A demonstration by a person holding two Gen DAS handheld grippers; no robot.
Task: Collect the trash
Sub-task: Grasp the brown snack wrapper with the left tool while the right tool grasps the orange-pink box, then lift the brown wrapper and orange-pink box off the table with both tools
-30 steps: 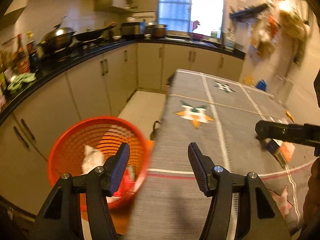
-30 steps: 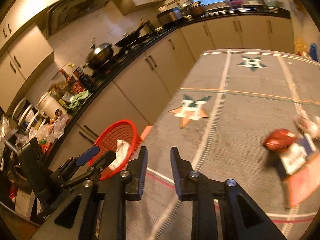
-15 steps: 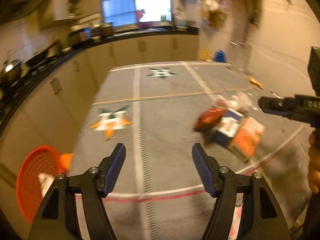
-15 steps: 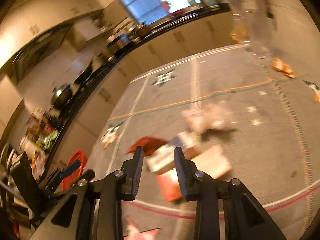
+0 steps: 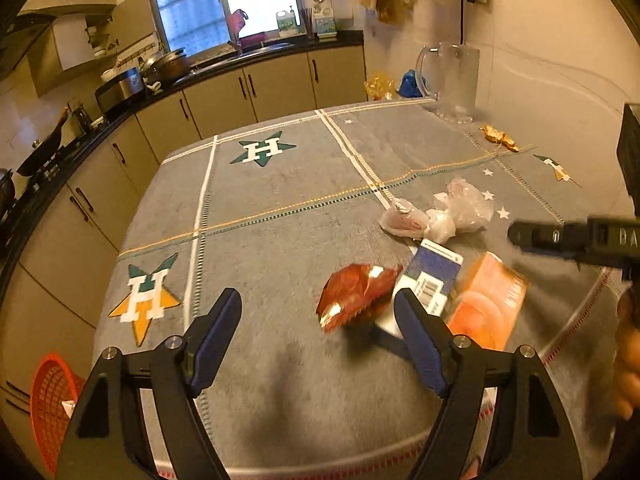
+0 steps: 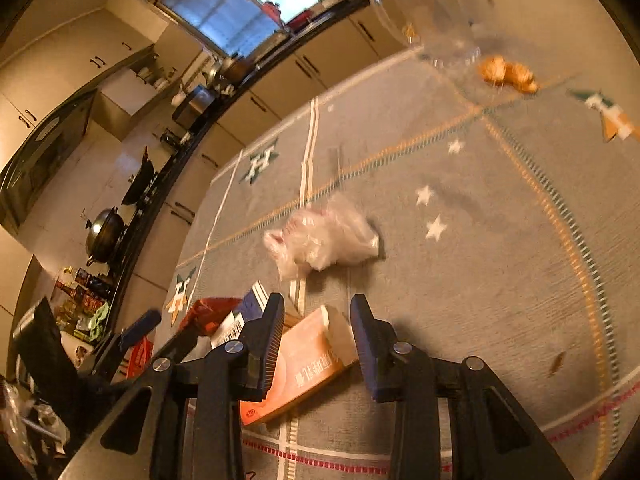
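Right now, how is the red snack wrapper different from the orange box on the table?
The red snack wrapper is crumpled, shiny foil; the orange box is a flat-sided, rigid carton. The wrapper lies between the left claw's opening fingers; the box lies between the right claw's. Both rest on the grey tablecloth, ungripped, flanking a blue-and-white box.
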